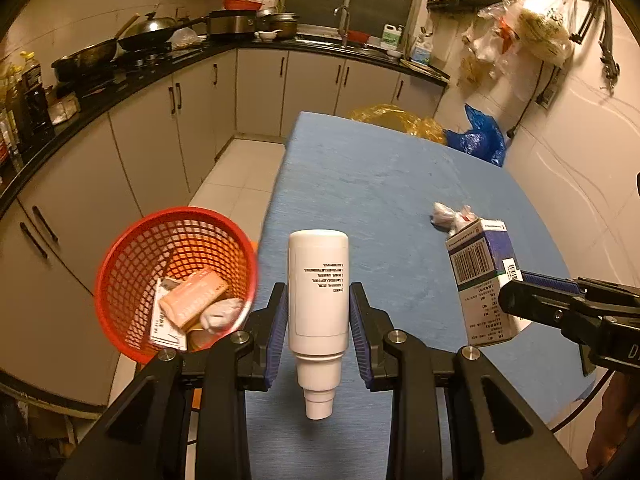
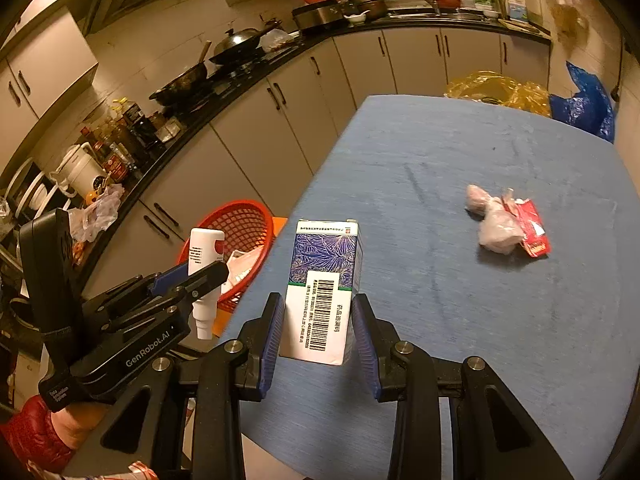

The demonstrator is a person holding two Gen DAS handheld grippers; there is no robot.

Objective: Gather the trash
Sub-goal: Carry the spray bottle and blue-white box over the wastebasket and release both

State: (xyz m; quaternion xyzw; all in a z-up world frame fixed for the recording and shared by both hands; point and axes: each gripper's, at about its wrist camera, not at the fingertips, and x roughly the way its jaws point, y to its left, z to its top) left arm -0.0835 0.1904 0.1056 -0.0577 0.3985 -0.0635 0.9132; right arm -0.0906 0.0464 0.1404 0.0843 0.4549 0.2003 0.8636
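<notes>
Here, one white bottle (image 1: pixel 318 312) sits clamped between the left gripper (image 1: pixel 319 322) jaws, right of the red basket (image 1: pixel 120 256); one carton (image 2: pixel 324 292) is clamped between the right gripper (image 2: pixel 319 330) jaws; one crumpled wrapper (image 2: pixel 506 226) lies on the tabletop (image 2: pixel 460 160).

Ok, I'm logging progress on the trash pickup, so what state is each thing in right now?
Left gripper: fingers shut on the white bottle.
White bottle: held upside down, lifted off the table.
Right gripper: fingers shut on the medicine box.
Medicine box: held upright above the table.
Red basket: beside the table, partly filled with trash.
Crumpled wrappers: lying on the blue table, not collected.
</notes>
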